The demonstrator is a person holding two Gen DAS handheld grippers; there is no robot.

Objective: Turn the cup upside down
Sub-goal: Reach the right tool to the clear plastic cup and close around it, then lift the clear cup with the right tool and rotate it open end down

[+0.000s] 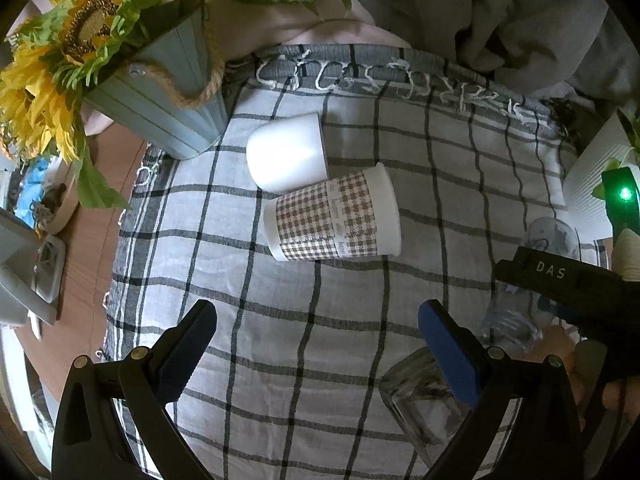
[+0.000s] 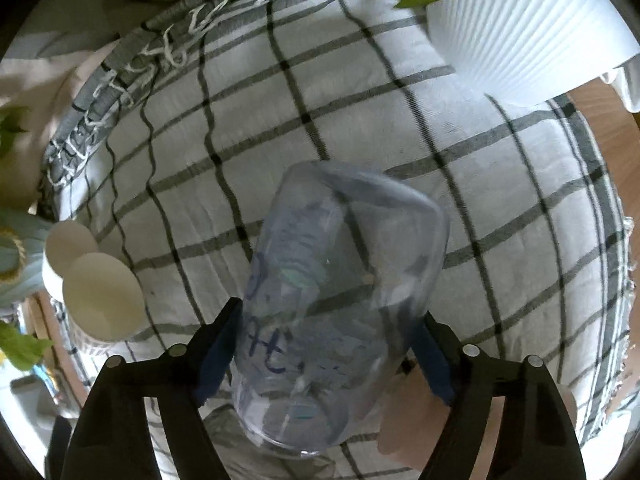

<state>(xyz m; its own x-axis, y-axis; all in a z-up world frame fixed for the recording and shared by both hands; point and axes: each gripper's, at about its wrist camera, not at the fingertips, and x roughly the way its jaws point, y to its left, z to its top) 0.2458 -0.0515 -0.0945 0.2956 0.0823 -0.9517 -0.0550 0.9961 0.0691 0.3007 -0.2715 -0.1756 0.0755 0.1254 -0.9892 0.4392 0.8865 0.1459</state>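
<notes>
My right gripper (image 2: 324, 360) is shut on a clear plastic cup (image 2: 336, 312) with blue printing, held tilted above the checked cloth (image 2: 500, 200). The same cup (image 1: 520, 312) shows at the right of the left wrist view, under the right gripper's black body. My left gripper (image 1: 316, 344) is open and empty above the cloth (image 1: 320, 320). Ahead of it a houndstooth paper cup (image 1: 332, 216) and a plain white cup (image 1: 286, 152) stand bottom up on the cloth, touching. They show at the left of the right wrist view too (image 2: 102, 294).
A pale blue pot of sunflowers (image 1: 160, 92) stands at the cloth's far left corner. A white ribbed pot (image 2: 532, 28) stands at the far right. A clear glass (image 1: 424, 400) lies beside my left gripper's right finger. Grey fabric lies beyond the cloth's fringed edge (image 1: 400, 76).
</notes>
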